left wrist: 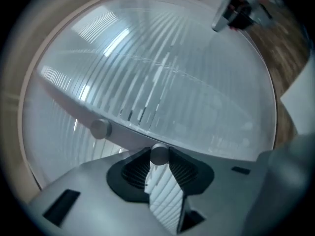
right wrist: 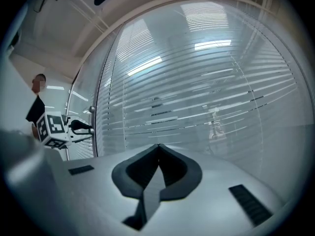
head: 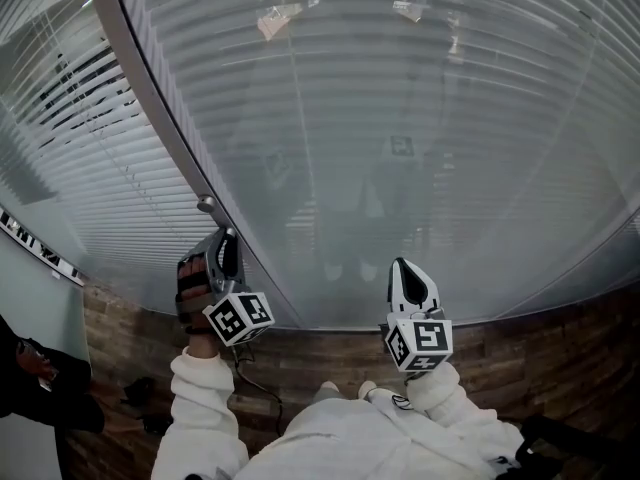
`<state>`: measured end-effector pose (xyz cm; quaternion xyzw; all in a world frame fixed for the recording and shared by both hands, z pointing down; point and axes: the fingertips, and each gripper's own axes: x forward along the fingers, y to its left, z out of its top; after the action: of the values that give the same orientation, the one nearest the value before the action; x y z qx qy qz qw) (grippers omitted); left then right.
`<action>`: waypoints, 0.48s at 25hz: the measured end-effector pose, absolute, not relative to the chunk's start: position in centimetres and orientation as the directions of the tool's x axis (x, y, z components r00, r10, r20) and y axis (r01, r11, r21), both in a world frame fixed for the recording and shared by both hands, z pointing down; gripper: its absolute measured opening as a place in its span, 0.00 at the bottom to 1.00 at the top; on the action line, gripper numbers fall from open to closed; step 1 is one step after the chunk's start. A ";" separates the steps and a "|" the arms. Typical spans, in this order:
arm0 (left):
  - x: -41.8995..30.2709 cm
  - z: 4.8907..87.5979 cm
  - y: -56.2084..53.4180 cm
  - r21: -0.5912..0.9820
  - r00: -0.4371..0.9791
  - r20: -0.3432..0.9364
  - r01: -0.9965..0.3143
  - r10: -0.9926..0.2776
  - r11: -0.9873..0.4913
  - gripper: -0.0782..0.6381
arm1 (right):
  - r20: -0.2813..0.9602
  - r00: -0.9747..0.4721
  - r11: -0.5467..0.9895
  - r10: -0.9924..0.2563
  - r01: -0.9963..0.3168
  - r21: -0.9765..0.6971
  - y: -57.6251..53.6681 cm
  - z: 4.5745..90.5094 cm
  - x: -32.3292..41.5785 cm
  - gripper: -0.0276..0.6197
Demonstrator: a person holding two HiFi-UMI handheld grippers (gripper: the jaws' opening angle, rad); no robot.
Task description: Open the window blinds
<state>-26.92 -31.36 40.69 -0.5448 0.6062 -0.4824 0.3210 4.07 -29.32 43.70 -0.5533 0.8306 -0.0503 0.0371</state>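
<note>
Window blinds [head: 400,118] sit behind the glass, slats mostly turned shut, only a few dark gaps noted. Left tongs [head: 225,240] are pinched on a round knob [left wrist: 159,154] at the window frame [head: 150,98]; right tongs [head: 402,266] are pressed together, empty. The open state is judged not reached.

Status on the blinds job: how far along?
Done: the left gripper is shut on a round knob on the window frame. In hand: that grip; nothing shows whether the knob has been turned. Left: the blinds look mostly closed, so they remain to be opened. The right gripper is shut and empty.
</note>
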 end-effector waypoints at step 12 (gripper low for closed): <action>-27.8 39.9 -31.0 -0.118 -0.102 0.154 -0.989 -0.983 0.084 0.28 | 0.002 -0.380 0.376 -0.925 -0.916 -0.140 -29.4 44.0 4.4 0.06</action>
<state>-27.79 -31.03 39.92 -0.6697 0.7362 -0.0960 -0.0172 4.38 -29.39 43.97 -0.5554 0.8286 -0.0585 0.0383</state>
